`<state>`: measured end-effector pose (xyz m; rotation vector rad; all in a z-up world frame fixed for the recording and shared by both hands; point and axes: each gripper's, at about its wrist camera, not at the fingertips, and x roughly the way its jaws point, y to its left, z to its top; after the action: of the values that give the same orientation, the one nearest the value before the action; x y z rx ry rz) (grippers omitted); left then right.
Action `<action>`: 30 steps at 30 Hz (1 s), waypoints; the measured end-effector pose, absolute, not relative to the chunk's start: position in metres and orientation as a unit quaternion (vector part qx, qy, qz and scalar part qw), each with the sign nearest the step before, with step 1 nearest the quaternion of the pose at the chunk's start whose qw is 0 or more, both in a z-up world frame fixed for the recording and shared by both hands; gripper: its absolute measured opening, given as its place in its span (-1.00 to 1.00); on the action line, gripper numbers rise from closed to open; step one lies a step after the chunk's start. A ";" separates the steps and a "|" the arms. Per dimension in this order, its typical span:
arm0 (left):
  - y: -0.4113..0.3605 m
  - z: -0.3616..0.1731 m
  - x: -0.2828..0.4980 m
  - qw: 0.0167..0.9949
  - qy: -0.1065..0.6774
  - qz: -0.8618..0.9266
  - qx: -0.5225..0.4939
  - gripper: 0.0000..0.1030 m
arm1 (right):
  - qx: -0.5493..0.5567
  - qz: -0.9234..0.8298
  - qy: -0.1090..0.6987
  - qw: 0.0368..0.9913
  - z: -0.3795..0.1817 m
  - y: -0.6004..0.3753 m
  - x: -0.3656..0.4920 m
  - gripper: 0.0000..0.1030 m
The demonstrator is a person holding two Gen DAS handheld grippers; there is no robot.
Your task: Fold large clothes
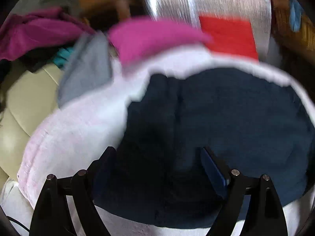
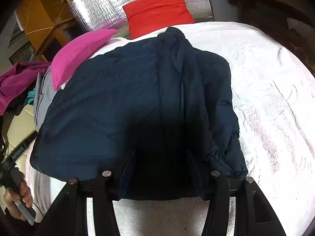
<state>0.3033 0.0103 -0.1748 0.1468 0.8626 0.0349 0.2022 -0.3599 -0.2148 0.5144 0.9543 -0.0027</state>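
Right gripper point(image 2: 160, 169): low over the near hem of the jacket point(image 2: 137, 98); jaws about half open with the dark fabric bunched between them, though shadow hides whether the pads press on it, so a grip cannot be told.
Left gripper point(image 1: 157, 169): also above the jacket's near part; jaws stand wide, dark cloth lies below and between them, and no pad is seen closing on it.
Hand point(image 2: 18, 200): at the near left edge of the bed in the right view, wrapped round the left tool's handle.
Jacket: navy, padded, spread on the white bed cover point(image 2: 275, 98), roughly centre-left, its near hem at the bed's near edge.
Long axis: runs away from both jaws, hem nearest, collar towards the far edge.
Key relation: the jacket lies straight ahead of both jaws; the right gripper sits nearer the hem's middle, so it looks better placed to lift the hem and carry it towards the collar.
Pink pillow point(image 2: 78, 55): far left corner, touching the jacket's shoulder.
Grey cloth point(image 1: 86, 66): at the left edge, beside the jacket.
Red pillow point(image 2: 157, 9): beyond the collar, at the far edge.
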 end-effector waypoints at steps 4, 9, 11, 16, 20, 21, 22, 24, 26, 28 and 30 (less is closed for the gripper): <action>0.008 -0.183 0.302 0.905 0.419 0.022 0.075 0.79 | 0.248 -0.002 0.462 0.851 -0.211 -0.359 0.203 0.12; 0.011 -0.166 0.283 0.905 0.418 0.034 0.069 0.78 | 0.270 0.010 0.459 0.847 -0.187 -0.365 0.187 0.12; 0.007 -0.144 0.261 0.918 0.387 0.040 0.072 0.78 | 0.246 0.010 0.444 0.862 -0.168 -0.362 0.176 0.12; -0.006 -0.080 0.210 0.943 0.322 0.034 0.082 0.78 | 0.208 0.013 0.405 0.890 -0.119 -0.348 0.150 0.26; -0.016 -0.030 0.169 0.958 0.270 0.032 0.088 0.82 | 0.197 0.005 0.383 0.903 -0.087 -0.340 0.131 0.31; -0.018 -0.021 0.161 0.961 0.261 0.029 0.089 0.83 | 0.198 0.005 0.376 0.905 -0.077 -0.338 0.124 0.37; -0.018 -0.012 0.154 0.963 0.254 0.027 0.090 0.84 | 0.198 0.005 0.372 0.907 -0.070 -0.339 0.118 0.41; -0.020 0.005 0.139 0.967 0.238 0.022 0.090 0.85 | 0.193 0.000 0.361 0.912 -0.054 -0.335 0.104 0.42; -0.021 0.022 0.121 0.971 0.222 0.014 0.084 0.88 | 0.185 -0.006 0.353 0.917 -0.043 -0.333 0.093 0.44; -0.020 0.035 0.105 0.975 0.207 0.013 0.075 0.91 | 0.175 -0.014 0.344 0.923 -0.029 -0.330 0.079 0.46; -0.016 0.046 0.093 0.979 0.192 0.014 0.069 0.93 | 0.170 -0.020 0.331 0.928 -0.015 -0.329 0.062 0.48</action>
<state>0.0932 -0.0162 0.0465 0.1399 0.3868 0.0291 0.0621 -0.3289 -0.0146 0.3491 0.6791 -0.0416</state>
